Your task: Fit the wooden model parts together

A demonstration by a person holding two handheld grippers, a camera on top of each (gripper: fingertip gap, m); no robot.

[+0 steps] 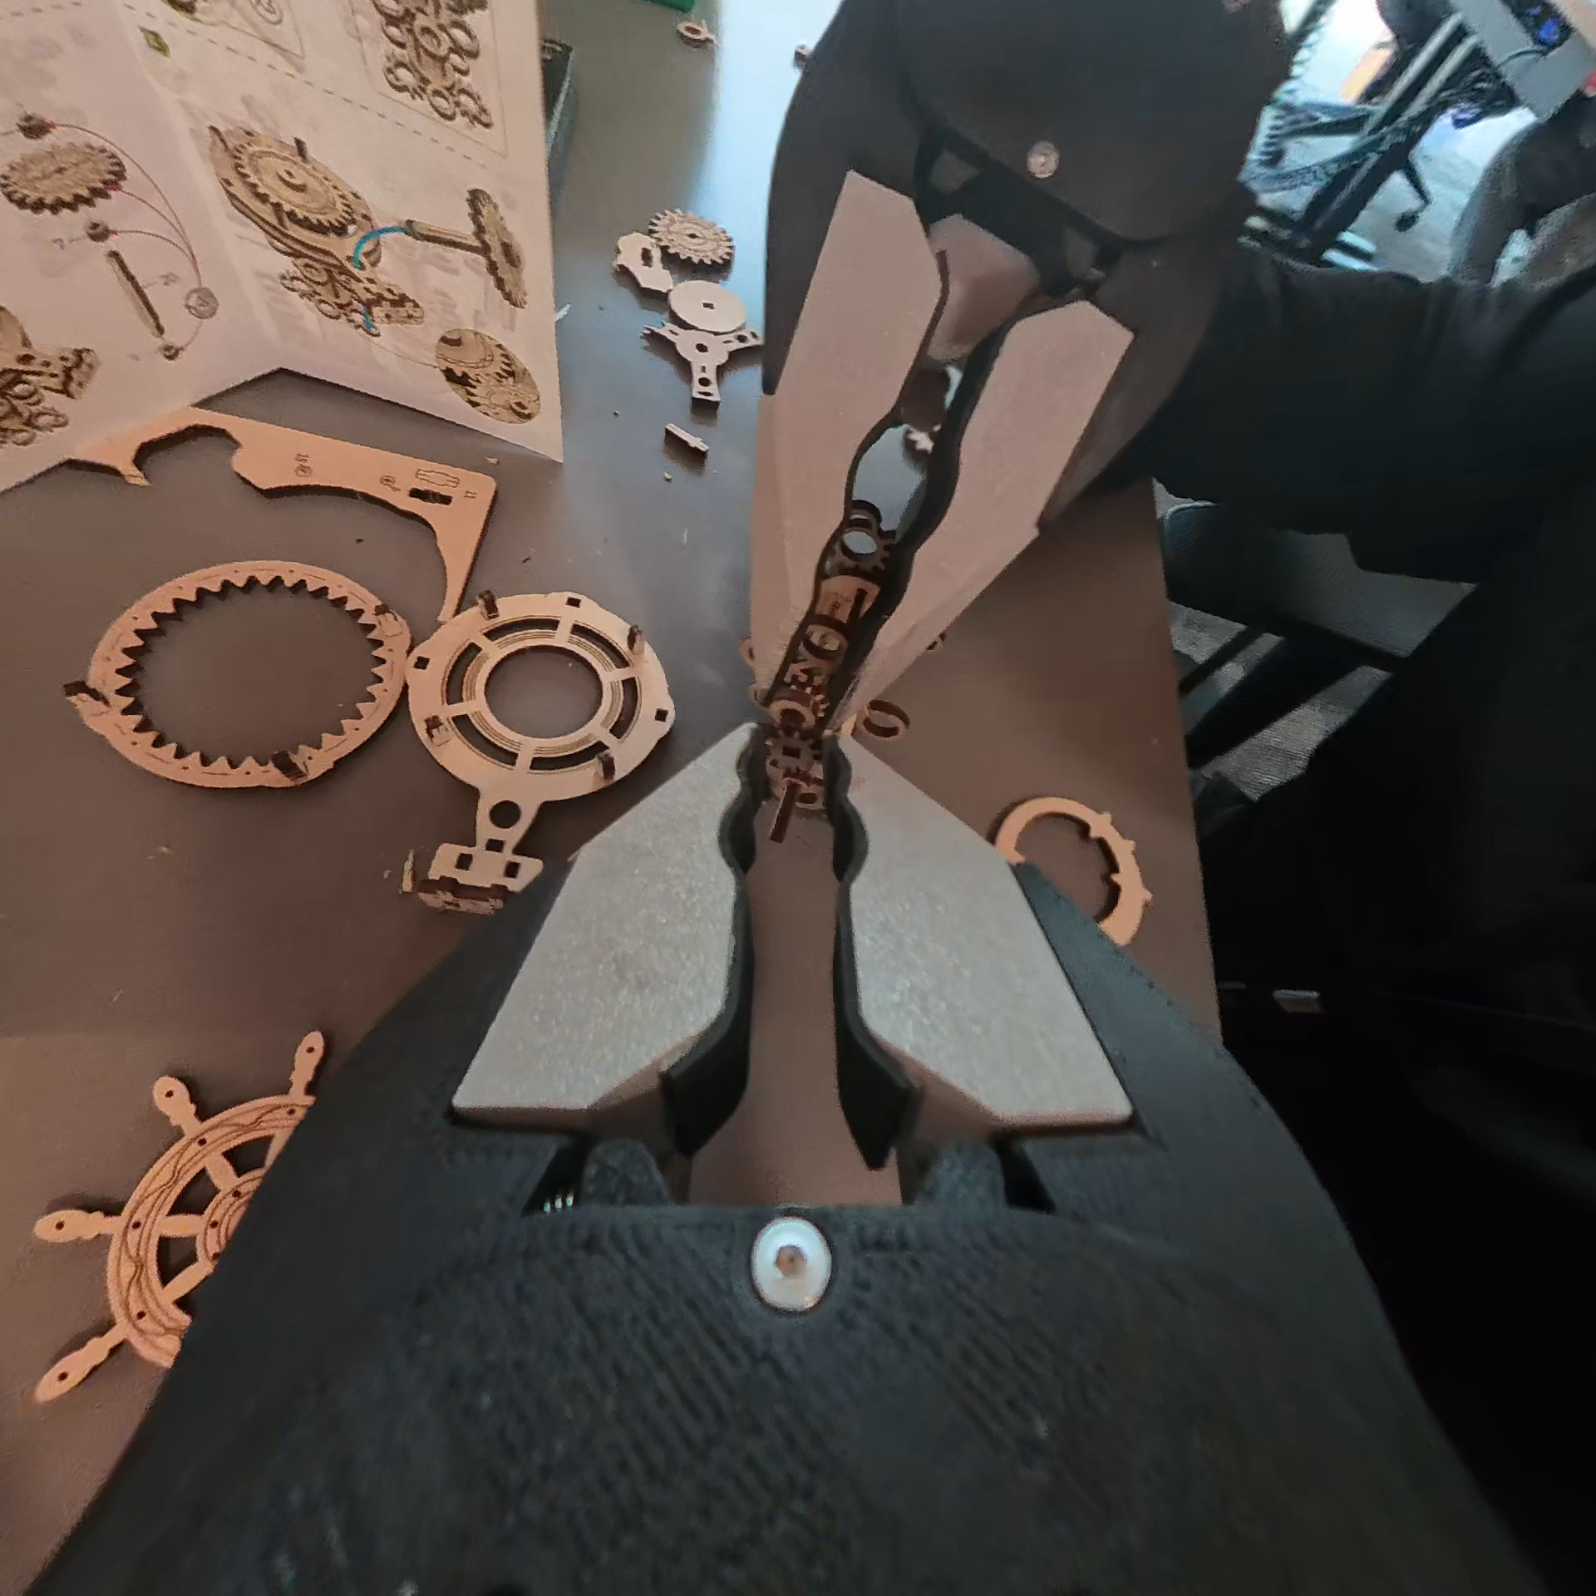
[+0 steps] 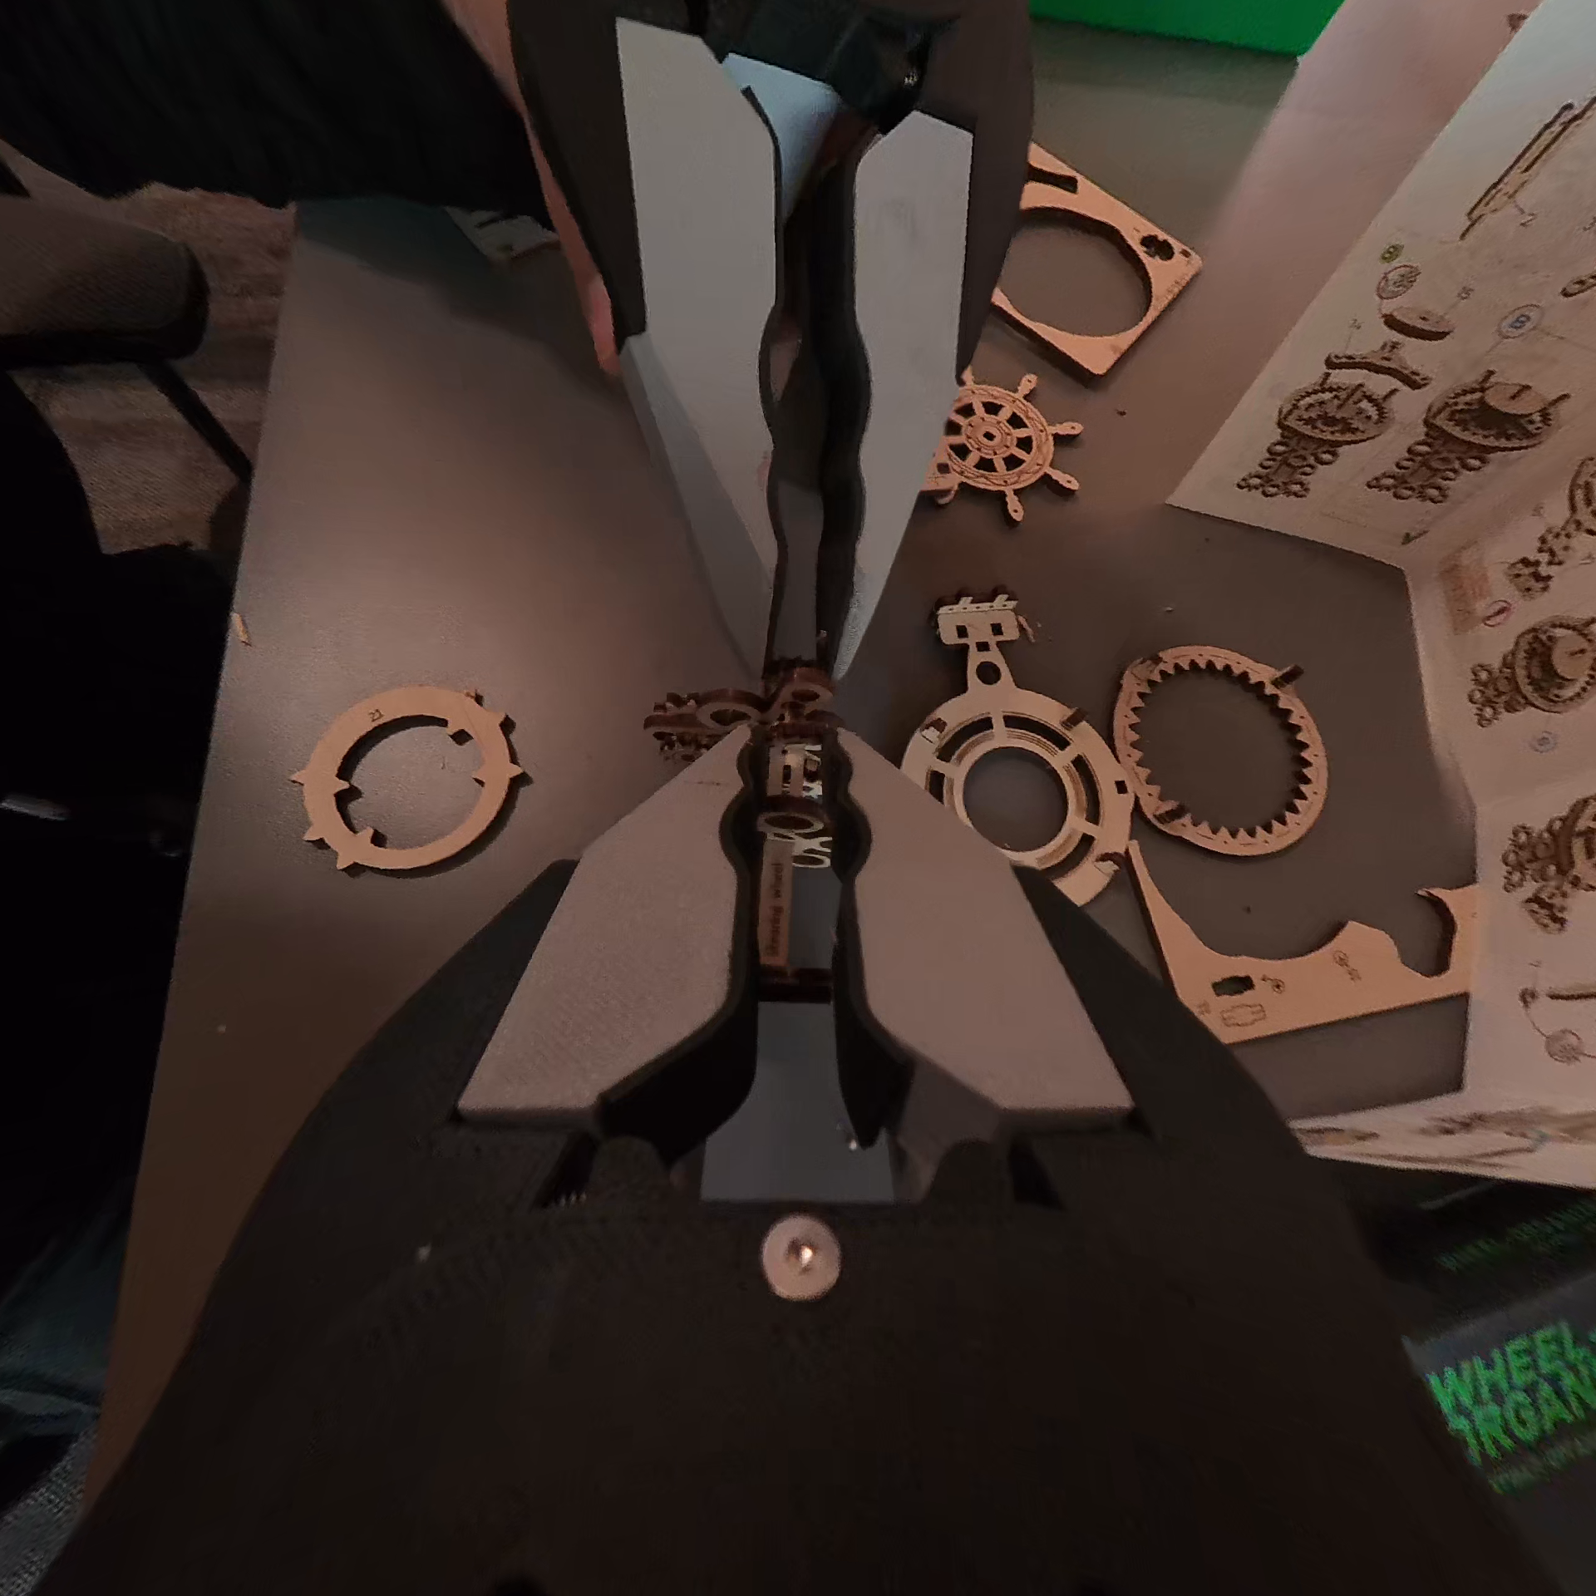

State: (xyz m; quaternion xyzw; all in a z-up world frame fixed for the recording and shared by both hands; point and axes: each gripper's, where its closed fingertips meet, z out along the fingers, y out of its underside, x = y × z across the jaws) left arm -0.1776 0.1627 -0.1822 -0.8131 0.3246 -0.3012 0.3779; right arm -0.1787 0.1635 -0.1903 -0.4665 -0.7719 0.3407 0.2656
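At frame centre, the left gripper (image 1: 790,782) and right gripper (image 2: 790,777) met tip to tip, each pinching one end of the wooden strip (image 2: 790,829) above the desk (image 2: 432,518), probably to steady it for joining.

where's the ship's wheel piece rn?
The ship's wheel lies flat on the table, low on the left in the left wrist view beside the left gripper; in the right wrist view it sits upper right, below the cut-out wooden sheet.

instruction sheet (image 1: 259,216) propped left | table (image 1: 216,907) dark | office chairs (image 1: 1382,129) beyond
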